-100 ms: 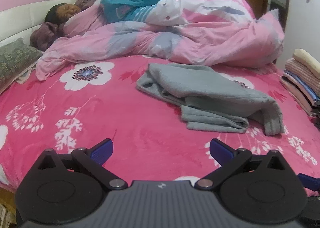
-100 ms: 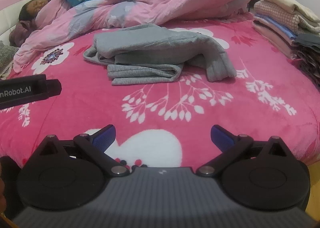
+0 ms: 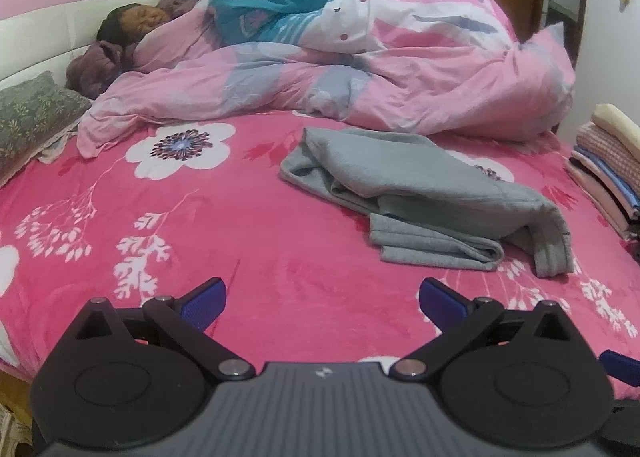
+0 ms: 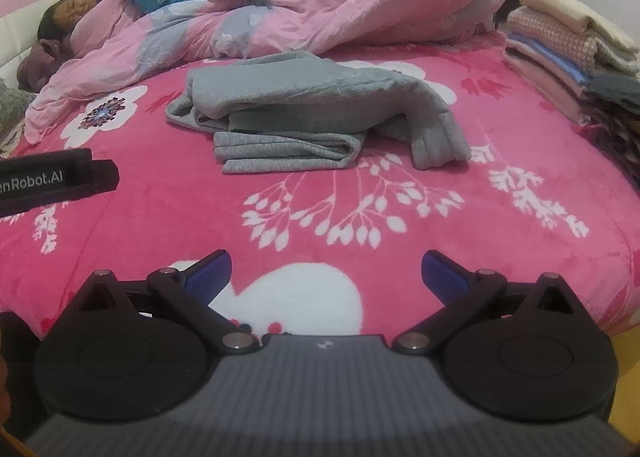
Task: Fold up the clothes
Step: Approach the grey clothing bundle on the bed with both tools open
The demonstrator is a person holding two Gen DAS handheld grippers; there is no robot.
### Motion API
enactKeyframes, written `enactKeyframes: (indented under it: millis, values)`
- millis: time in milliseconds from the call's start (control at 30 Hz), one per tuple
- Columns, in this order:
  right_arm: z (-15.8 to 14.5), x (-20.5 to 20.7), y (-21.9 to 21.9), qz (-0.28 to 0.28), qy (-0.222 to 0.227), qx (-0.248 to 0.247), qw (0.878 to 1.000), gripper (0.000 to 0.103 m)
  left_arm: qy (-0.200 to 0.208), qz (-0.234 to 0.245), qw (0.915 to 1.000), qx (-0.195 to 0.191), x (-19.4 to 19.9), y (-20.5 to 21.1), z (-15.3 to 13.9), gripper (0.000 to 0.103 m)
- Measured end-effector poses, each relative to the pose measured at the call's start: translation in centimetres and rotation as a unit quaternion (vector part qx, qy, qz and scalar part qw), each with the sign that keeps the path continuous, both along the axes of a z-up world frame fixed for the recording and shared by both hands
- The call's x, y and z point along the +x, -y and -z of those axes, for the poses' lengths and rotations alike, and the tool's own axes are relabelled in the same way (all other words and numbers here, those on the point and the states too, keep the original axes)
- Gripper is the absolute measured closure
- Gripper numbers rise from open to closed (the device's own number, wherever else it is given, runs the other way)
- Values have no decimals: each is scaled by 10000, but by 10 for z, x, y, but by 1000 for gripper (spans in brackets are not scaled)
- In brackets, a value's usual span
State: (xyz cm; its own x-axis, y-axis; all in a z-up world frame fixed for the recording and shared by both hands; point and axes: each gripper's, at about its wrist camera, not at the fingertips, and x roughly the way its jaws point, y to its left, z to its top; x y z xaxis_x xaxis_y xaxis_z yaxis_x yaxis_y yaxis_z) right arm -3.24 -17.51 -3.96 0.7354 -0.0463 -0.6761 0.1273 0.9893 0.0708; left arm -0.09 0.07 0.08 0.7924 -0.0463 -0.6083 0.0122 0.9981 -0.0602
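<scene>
- Grey garment (image 3: 424,193) lies loosely bunched on the pink floral blanket (image 3: 240,257), about mid-bed, w/ one sleeve hanging down at its right end and a folded band along its near edge.
- Left gripper (image 3: 322,303) hovers over the blanket on the near side of the garment, well apart from it; jaws spread wide, nothing between the blue pads (image 3: 202,303).
- Right gripper (image 4: 326,277) is also on the near side of the garment, not touching it; jaws wide apart, empty, blue pads (image 4: 210,275) both visible.
- In the right wrist view, a black bar w/ white lettering (image 4: 52,181) shows to the left of the garment; it seems to be part of the left gripper.
- Behind the garment: a crumpled pink duvet (image 3: 400,69) w/ a teal cloth (image 3: 276,13) on top.
- A person lies under the duvet, far-left of the garment, at the headboard end.
- Right of the garment, at the bed edge: a stack of folded textiles (image 4: 568,45), cream one on top.
- Far left of the garment: a grey-green patterned pillow (image 3: 32,113).
</scene>
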Motion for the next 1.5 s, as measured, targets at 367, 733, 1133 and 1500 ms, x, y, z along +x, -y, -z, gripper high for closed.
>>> enactKeyframes:
  millis: [367,733,1133,1500]
  values:
    - [-2,6,-2,102,73,-283,9995,1,-35,-82,9999,-90,5,-13,12,0]
    - [-4,9,0,362,22,-386,9986,1,-66,-148,9999,-49,6,-8,17,0]
    - [-7,13,0,349,-53,-272,9990,1,-109,-162,9998,34,5,-3,17,0]
    - [-8,14,-4,346,-90,-271,9990,1,-200,-128,9997,-33,6,-5,19,0]
